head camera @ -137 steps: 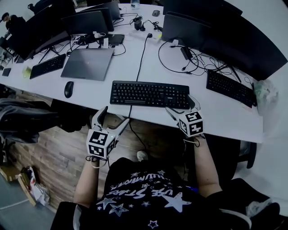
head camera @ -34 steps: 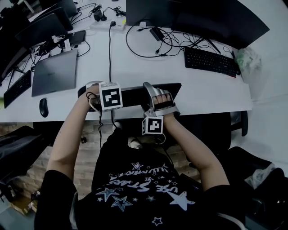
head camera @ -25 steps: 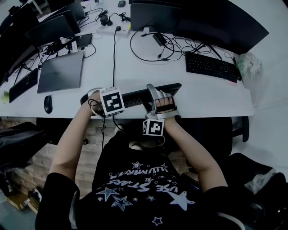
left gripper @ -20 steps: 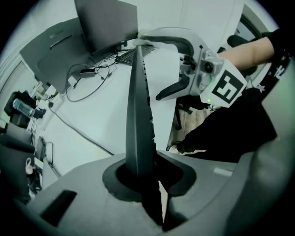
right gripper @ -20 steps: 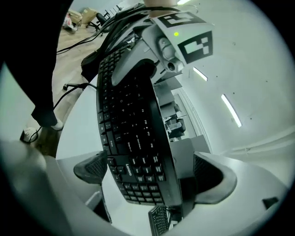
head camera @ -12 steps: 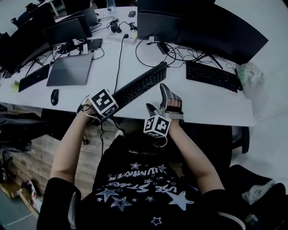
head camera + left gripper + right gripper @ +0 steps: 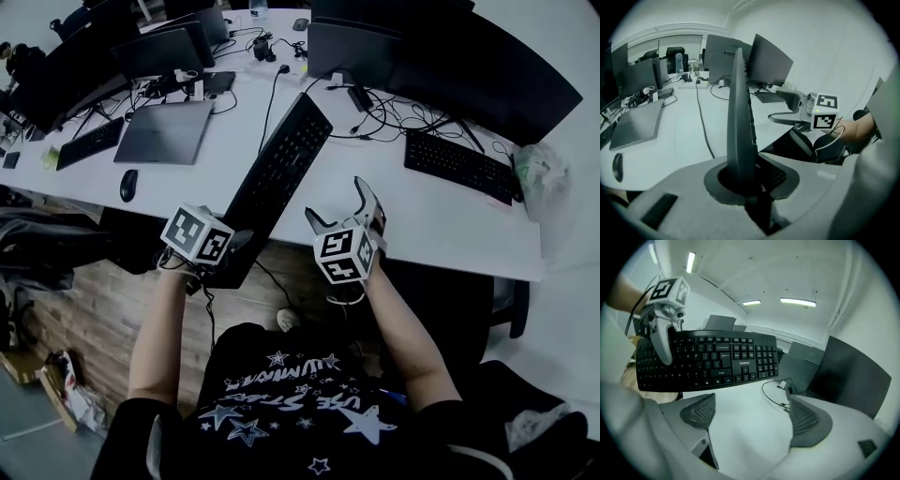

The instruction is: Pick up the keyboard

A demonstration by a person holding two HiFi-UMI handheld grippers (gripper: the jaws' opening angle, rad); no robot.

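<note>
Table (image 7: 394,202): white, crowded with monitors and cables. Keyboard (image 7: 277,178): off the table, turned on edge, slanting out above it. Left gripper (image 7: 750,180): fingers clamped narrow on the keyboard's near end. Right gripper (image 7: 336,204): just beside, fingers wide and closing, nothing between them. Step: the lift, seemingly near done. Next: steady the long free end, since a one-ended hold may sag.
</note>
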